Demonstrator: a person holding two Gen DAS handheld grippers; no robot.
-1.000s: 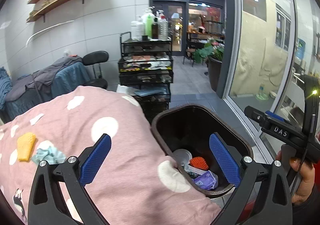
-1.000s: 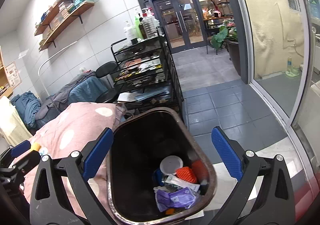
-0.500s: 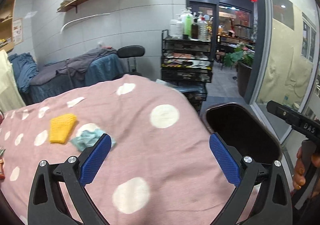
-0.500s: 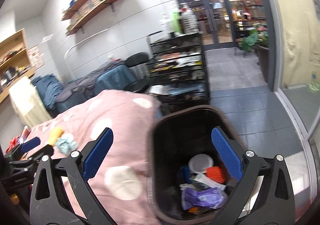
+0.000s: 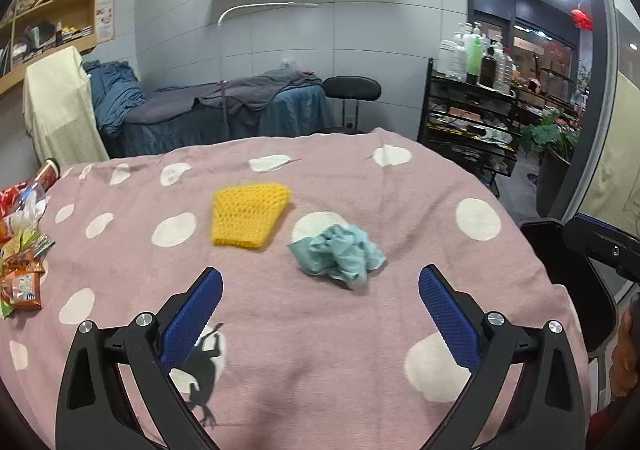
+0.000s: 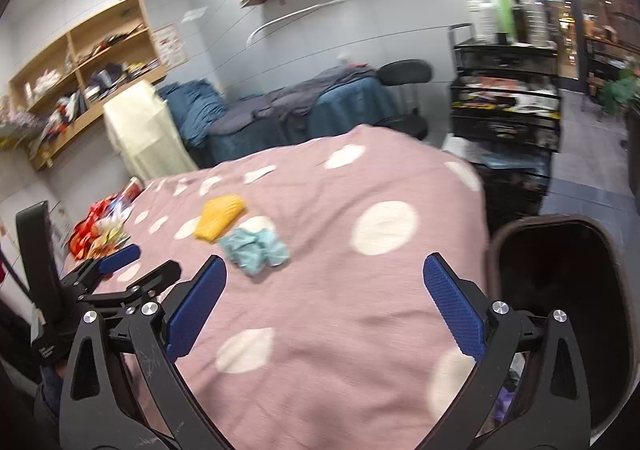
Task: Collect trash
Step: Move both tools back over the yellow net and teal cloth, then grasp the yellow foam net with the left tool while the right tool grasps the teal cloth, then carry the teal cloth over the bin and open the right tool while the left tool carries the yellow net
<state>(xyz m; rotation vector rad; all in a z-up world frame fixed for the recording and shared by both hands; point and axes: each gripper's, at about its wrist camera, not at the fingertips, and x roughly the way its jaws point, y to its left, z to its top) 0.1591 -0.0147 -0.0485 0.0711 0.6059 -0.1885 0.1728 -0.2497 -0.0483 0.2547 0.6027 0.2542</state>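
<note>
A crumpled light-blue tissue (image 5: 340,253) and a yellow foam net (image 5: 249,213) lie on the pink polka-dot blanket (image 5: 360,330). My left gripper (image 5: 320,290) is open and empty, just short of the tissue. My right gripper (image 6: 324,282) is open and empty above the blanket, with the tissue (image 6: 254,246) and net (image 6: 220,216) ahead to the left. The dark trash bin (image 6: 560,270) stands at the blanket's right edge; it also shows in the left wrist view (image 5: 576,282). The left gripper shows in the right wrist view (image 6: 120,266).
Snack wrappers (image 5: 20,250) are piled at the blanket's left edge, also in the right wrist view (image 6: 96,226). A black cart with bottles (image 5: 476,118), a stool (image 5: 352,90) and a covered bed (image 5: 224,110) stand behind. Glass wall on the right.
Both grippers swung left, from over the trash bin to over the blanket. The tissue and yellow net now sit ahead of them; the bin has slid to the right edge.
</note>
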